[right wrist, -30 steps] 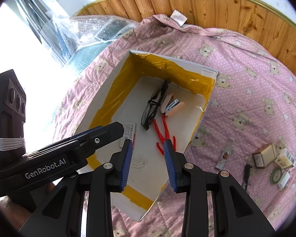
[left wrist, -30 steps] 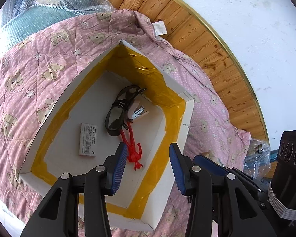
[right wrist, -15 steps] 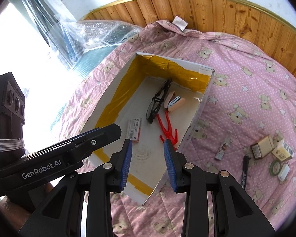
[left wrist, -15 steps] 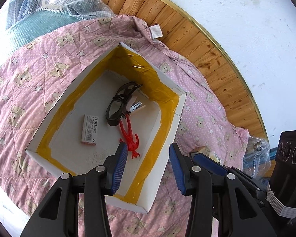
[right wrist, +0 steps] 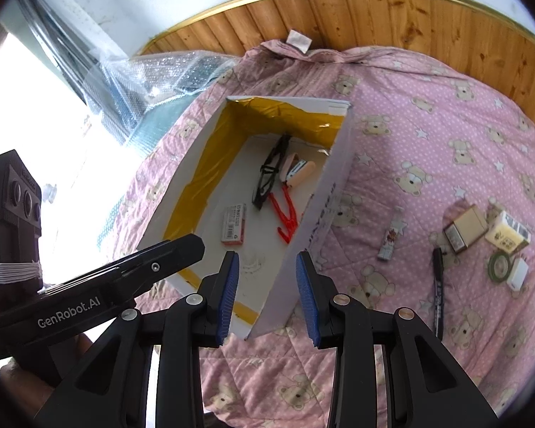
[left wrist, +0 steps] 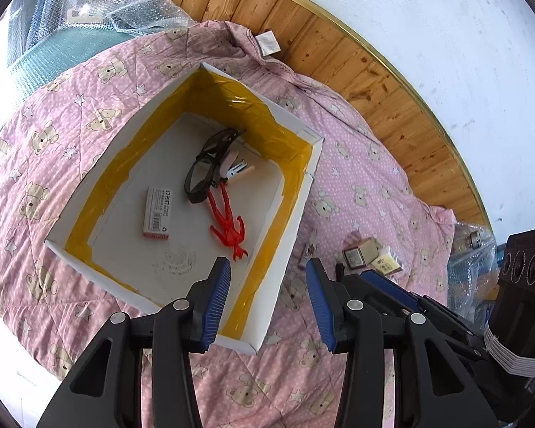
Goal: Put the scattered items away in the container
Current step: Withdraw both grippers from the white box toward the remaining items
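A white box [left wrist: 289,228] [right wrist: 317,214] lined with yellow tape lies on the pink bear quilt. Inside it are black glasses [left wrist: 205,171] [right wrist: 267,178], a stapler [left wrist: 237,169] [right wrist: 297,173], a red figure [left wrist: 228,221] [right wrist: 285,214] and a small white packet [left wrist: 157,212] [right wrist: 234,223]. Right of the box lie a slim tube [right wrist: 390,237], a black marker [right wrist: 438,292], a brown box [right wrist: 465,228], a cream box [right wrist: 508,233], a tape roll [right wrist: 499,265] and a white block [right wrist: 518,274]. My left gripper [left wrist: 267,303] and right gripper [right wrist: 267,296] both hover open and empty over the box's near corner.
Bubble wrap [right wrist: 167,78] is piled at the quilt's far left edge. A wooden headboard [right wrist: 410,18] with a brass rim backs the bed. The left gripper's body [right wrist: 89,292] reaches across the right wrist view at lower left. Bare quilt [right wrist: 428,125] spreads to the right of the box.
Both grippers have pulled back and up from the box, so it looks smaller and more quilt shows. The loose items right of the box have come further into view. Jaws stay open.
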Tool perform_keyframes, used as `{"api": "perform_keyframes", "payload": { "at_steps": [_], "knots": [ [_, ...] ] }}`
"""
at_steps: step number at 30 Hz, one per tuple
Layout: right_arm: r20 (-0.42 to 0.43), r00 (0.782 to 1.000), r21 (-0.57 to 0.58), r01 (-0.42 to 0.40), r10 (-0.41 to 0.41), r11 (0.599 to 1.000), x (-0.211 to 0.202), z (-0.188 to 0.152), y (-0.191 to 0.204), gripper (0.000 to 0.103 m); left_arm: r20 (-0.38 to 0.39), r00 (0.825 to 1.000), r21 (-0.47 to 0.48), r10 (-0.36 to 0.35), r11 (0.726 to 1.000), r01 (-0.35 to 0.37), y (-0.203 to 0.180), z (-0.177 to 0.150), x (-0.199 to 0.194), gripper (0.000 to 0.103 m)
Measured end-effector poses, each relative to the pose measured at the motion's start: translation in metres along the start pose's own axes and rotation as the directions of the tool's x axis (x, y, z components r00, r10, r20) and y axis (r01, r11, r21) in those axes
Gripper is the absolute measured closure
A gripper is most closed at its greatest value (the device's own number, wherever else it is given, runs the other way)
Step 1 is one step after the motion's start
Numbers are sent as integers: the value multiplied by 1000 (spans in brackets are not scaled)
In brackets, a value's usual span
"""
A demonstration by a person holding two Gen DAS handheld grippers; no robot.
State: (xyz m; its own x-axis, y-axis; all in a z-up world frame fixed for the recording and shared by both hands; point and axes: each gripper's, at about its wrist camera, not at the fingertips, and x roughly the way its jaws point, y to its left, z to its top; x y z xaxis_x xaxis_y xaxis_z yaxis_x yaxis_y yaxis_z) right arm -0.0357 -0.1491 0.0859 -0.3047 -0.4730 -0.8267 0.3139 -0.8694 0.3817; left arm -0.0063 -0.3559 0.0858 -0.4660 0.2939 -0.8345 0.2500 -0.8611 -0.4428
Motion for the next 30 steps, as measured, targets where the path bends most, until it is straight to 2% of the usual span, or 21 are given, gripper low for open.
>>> {"api": "perform_keyframes", "payload": {
  "at_steps": [12,30],
  "knots": [
    [13,1000,88,-17,16,996,-12,-23,-36,67,-46,998,59,31,998,-28,-31,-23,10,57],
    [49,999,218,2,-13,976,-42,-47,-106,67,-91,995,179,34,984,-18,-101,-39,33,57]
  ]
}}
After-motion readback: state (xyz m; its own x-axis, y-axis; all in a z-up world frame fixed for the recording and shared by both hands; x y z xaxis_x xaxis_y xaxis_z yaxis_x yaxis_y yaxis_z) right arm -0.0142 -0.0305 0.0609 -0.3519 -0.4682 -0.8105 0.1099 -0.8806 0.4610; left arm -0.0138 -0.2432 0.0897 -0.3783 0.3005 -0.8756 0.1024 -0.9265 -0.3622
